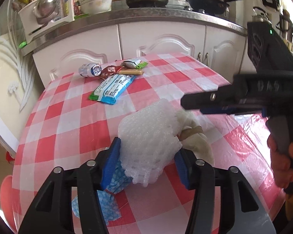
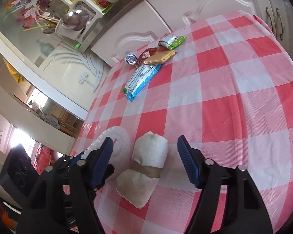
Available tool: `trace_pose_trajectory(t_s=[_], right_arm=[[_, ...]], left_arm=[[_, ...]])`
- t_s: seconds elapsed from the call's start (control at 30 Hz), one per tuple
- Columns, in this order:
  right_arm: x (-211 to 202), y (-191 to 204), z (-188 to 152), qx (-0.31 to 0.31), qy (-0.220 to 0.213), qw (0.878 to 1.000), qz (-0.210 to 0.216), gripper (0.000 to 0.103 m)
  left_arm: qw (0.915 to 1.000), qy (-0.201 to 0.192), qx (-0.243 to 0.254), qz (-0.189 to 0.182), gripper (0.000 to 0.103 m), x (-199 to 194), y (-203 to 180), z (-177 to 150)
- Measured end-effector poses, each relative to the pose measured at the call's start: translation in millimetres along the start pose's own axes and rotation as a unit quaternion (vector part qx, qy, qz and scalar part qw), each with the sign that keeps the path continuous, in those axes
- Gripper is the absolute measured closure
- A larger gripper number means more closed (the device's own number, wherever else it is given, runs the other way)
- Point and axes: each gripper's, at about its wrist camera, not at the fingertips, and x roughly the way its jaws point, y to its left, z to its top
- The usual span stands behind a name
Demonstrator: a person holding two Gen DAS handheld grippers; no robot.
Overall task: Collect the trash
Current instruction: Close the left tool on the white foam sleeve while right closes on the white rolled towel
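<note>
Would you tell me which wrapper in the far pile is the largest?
The blue and white wrapper with green ends, lying nearest the grippers; the brown, tan and green-white ones behind it are smaller.

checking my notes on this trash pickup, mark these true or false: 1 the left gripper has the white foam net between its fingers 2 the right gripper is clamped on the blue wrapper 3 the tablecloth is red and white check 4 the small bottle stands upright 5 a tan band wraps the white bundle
1. True: the white foam net sits between the left gripper's blue pads.
2. False: the right gripper is open around the white bundle; the blue wrapper lies far off.
3. True: the tablecloth is checked red and white.
4. False: the small bottle lies on its side.
5. True.
</note>
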Motion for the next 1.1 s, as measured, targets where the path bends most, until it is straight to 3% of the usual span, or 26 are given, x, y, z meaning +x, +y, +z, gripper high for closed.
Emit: trace_pose_trajectory(t_s=[0.43,0.7,0.9,0.97,1.1], right_arm=[[25.4,14.9,-8.3,-0.055,0.013,0.997,-0.057,0.051],[30.6,21.6,-8.9,-0.076,0.007,0.994,-0.080,0.053],[40.4,36.7,-12.4,-0.125,0.003,0.984,-0.126,0.054],[43.8,39.7,-12.8,-0.137,0.000,0.980,-0.143,0.061],[48.1,39.9,-10.8,-0.143,-0.007,0.978,-0.151,0.065]], left_arm=[[0.9969,-0.025,-0.073,-0.019,0.055,-16.0,30.0,5.0],[0.9931,-0.040,-0.105,-0.033,0.055,-27.5,49.4,4.6],[0.9899,-0.051,-0.127,-0.039,0.055,-35.4,67.6,3.2],[0.9885,-0.053,-0.135,-0.042,0.055,-36.8,74.6,1.0],[0.9851,-0.058,-0.154,-0.049,0.055,-40.1,88.7,-4.4]])
